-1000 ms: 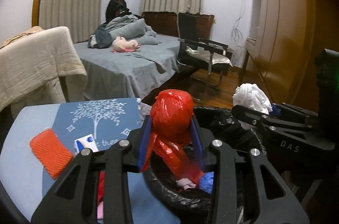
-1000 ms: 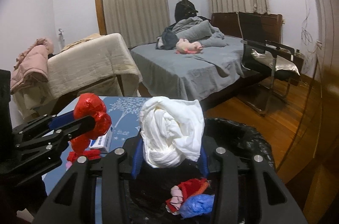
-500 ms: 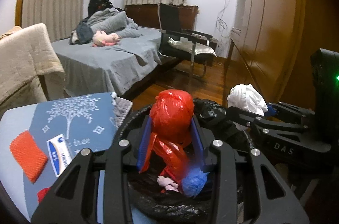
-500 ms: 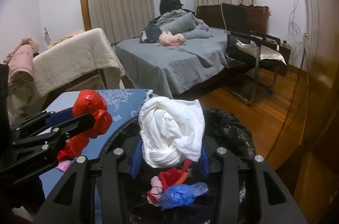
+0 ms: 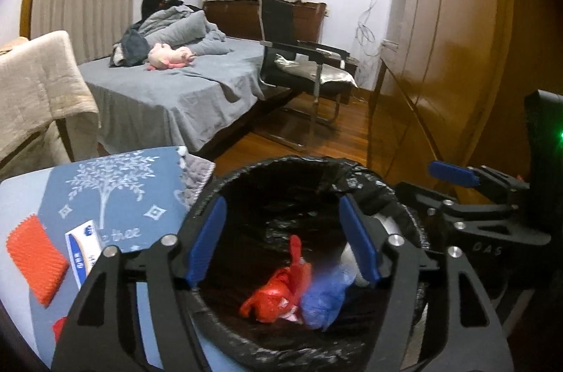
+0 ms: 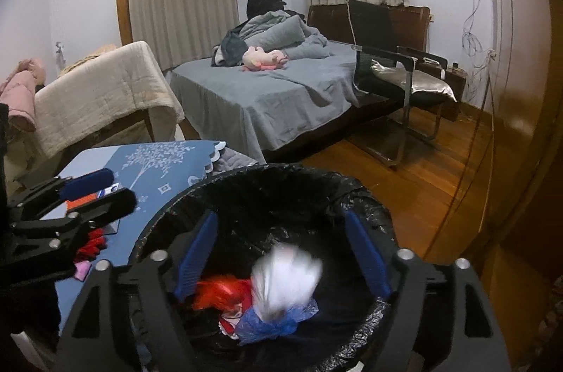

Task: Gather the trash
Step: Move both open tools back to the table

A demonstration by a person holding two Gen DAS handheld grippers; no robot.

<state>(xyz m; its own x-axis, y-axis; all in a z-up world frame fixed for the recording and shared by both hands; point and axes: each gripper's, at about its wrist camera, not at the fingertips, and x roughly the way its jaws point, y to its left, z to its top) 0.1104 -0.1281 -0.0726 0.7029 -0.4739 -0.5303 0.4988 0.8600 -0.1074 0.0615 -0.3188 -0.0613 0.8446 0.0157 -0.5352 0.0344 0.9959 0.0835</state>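
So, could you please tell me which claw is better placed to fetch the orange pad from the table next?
Left: the orange pad lies on the left claw's side; the right claw hangs over the bin, farther away.

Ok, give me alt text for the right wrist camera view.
Right gripper opening above a black-lined trash bin, empty-jawed, with a blurred white bag dropping onto red and blue trash. The left gripper is at left; a bed lies beyond.
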